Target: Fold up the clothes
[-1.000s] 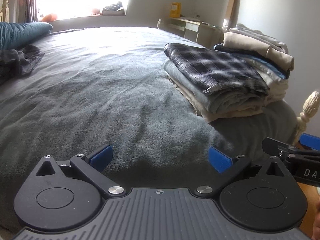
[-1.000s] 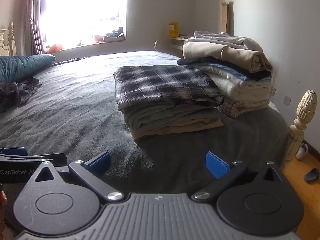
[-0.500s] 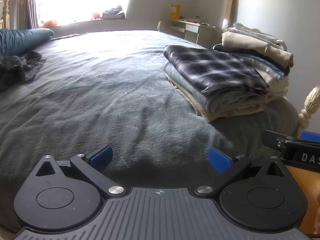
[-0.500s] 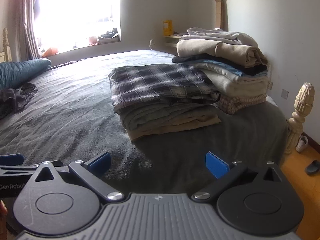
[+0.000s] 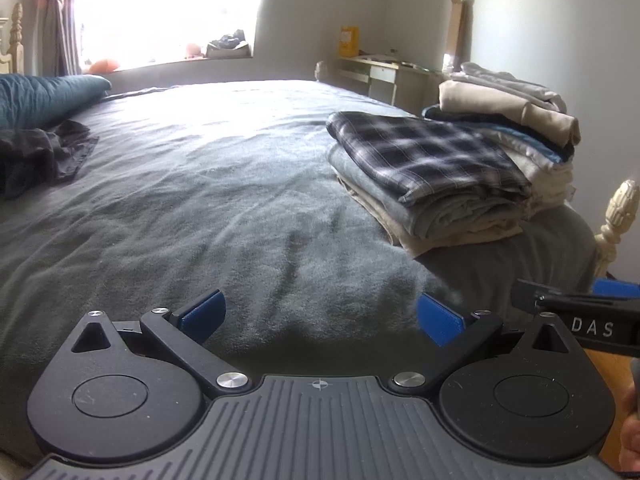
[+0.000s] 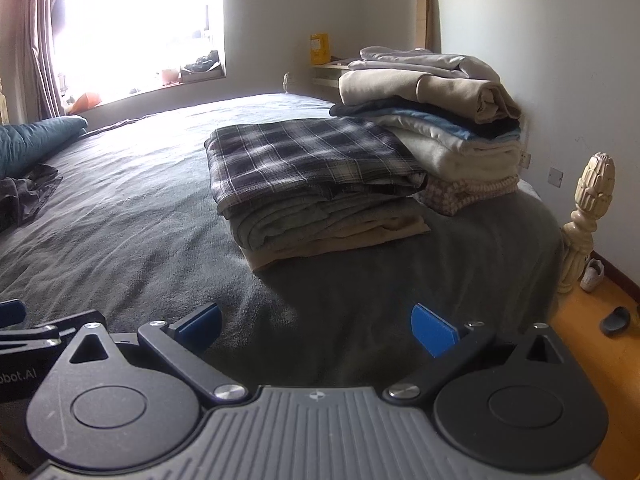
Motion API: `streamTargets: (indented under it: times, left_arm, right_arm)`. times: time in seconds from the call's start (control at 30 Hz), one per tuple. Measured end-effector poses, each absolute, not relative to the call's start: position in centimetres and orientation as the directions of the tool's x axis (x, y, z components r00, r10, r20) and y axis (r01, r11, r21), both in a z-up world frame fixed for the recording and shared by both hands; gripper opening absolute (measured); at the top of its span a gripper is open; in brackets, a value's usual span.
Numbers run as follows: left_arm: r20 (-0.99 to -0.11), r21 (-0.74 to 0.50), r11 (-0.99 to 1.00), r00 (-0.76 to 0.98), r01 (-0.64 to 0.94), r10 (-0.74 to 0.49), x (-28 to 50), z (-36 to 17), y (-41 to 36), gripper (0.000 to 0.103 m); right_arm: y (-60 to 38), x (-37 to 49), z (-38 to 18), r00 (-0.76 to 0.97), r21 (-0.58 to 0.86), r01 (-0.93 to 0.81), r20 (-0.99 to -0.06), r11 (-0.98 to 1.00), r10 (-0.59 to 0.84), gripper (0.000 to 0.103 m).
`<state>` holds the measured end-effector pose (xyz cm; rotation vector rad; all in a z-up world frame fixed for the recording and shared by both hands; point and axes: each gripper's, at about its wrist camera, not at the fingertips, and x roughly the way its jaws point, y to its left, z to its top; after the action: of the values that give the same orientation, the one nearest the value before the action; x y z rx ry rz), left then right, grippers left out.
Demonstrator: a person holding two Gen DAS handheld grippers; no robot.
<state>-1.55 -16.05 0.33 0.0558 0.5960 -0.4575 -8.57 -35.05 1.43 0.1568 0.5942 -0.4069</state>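
Observation:
A folded plaid shirt [image 5: 432, 152] [image 6: 308, 152] tops a low pile of folded clothes on the grey bed [image 5: 200, 200] [image 6: 120, 220]. Behind it stands a taller folded stack [image 5: 516, 120] [image 6: 440, 112]. A dark crumpled garment [image 5: 36, 152] [image 6: 24, 192] lies unfolded at the far left. My left gripper [image 5: 322, 316] hangs open over the bed's near edge, holding nothing. My right gripper [image 6: 316, 320] is also open and holds nothing, in front of the plaid pile. Each gripper shows at the edge of the other's view.
A teal pillow [image 5: 44, 96] lies at the far left. A carved bedpost [image 6: 588, 216] stands at the right corner, with a shoe [image 6: 592, 276] and slipper [image 6: 616, 320] on the wooden floor. A desk [image 5: 384, 76] sits by the far wall under a bright window.
Both grippers have drawn back and lowered slightly, so the bed and piles sit a little lower and farther in view. Both stay open; no cloth has moved.

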Motion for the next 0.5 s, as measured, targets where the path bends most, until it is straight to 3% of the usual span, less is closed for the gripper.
streamTargets:
  times: [0.5]
  left_arm:
    - [-0.544,-0.09,0.918,0.753,0.385,-0.37,-1.94,0.84,-15.3,0.103]
  right_arm:
    - [-34.62,-8.95,1.69,0.747,-0.009,0.411,-0.57,0.912,-0.342,0.103]
